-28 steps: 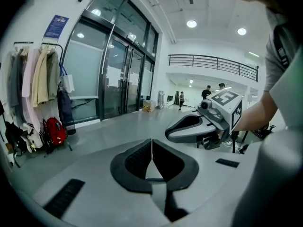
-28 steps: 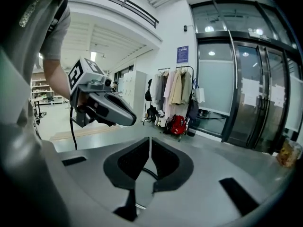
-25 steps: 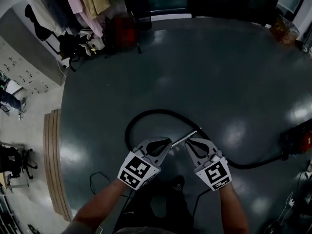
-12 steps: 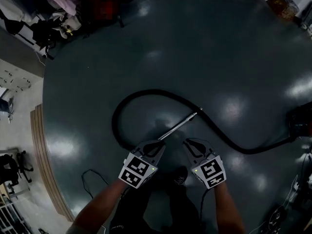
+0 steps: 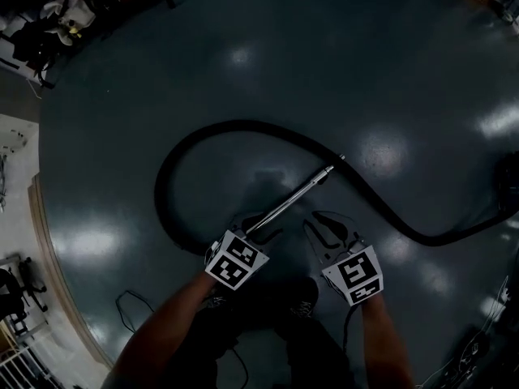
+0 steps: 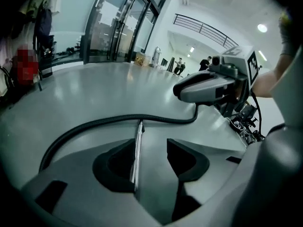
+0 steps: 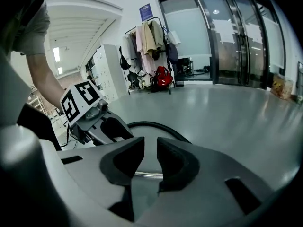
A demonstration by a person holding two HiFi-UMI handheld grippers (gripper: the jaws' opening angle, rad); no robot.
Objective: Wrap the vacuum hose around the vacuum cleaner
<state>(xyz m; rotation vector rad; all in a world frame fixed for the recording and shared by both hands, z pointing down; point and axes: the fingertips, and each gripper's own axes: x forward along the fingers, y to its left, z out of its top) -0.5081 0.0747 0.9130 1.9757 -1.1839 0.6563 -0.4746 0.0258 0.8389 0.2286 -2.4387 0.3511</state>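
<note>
Both are sinking toward the floor (image 5: 365,71); left gripper (image 5: 258,225) jaws are opening wide around the wand (image 5: 296,199), right gripper (image 5: 328,225) jaws are parting narrowly, gripping nothing.

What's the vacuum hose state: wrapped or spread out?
Spread out. The vacuum hose lies in a loose S-curve on the floor, wrapped around nothing.

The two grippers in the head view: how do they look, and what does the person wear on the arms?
The left gripper and the right gripper look alike: a light grey body, two black padded jaws with curved, pointed tips, and a white cube with black square markers. The forearms are bare; a short light sleeve covers the upper arm.
</note>
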